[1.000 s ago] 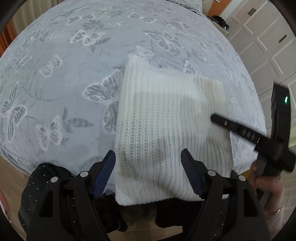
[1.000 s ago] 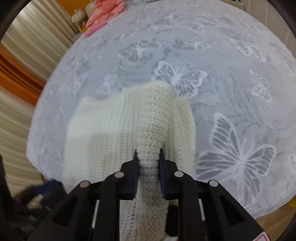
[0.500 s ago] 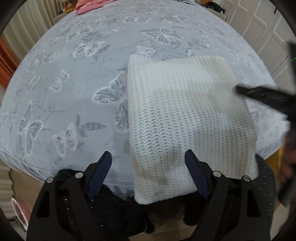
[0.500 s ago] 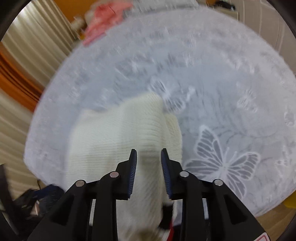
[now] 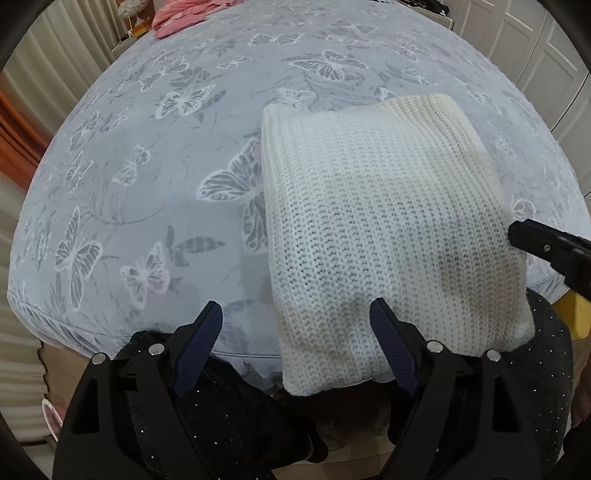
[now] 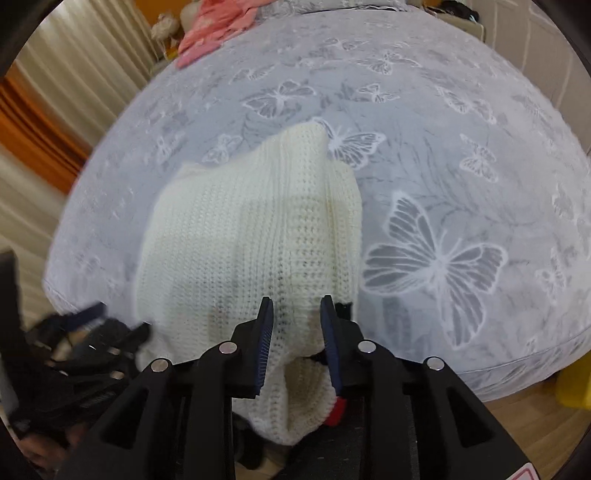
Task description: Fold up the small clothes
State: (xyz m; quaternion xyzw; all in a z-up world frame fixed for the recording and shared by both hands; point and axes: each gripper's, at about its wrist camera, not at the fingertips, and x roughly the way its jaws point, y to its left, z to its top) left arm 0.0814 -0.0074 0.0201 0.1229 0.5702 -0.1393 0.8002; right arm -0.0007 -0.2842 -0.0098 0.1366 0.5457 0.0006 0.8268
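Bedspread: grey-blue, white butterfly print, smooth, fills the frame. Left gripper: lower centre, black, blue ribbed pads, jaws wide, released. White knit garment: chunky ribbed, folded rectangle, centre-right, overhanging the bed's near edge. Right gripper: jaws slightly apart over the knit, gripping nothing.

Knit garment: cream-white, ribbed stitch throughout. Bedspread: pale blue-grey, printed with white-outlined butterflies filled in darker grey. Far left, a heap of cloth: pink. Curtain at left: beige with vertical folds, an orange band beside it. Gripper frames black; finger pads dark blue, ridged. Near garment on the person: black, speckled with tiny pale dots.
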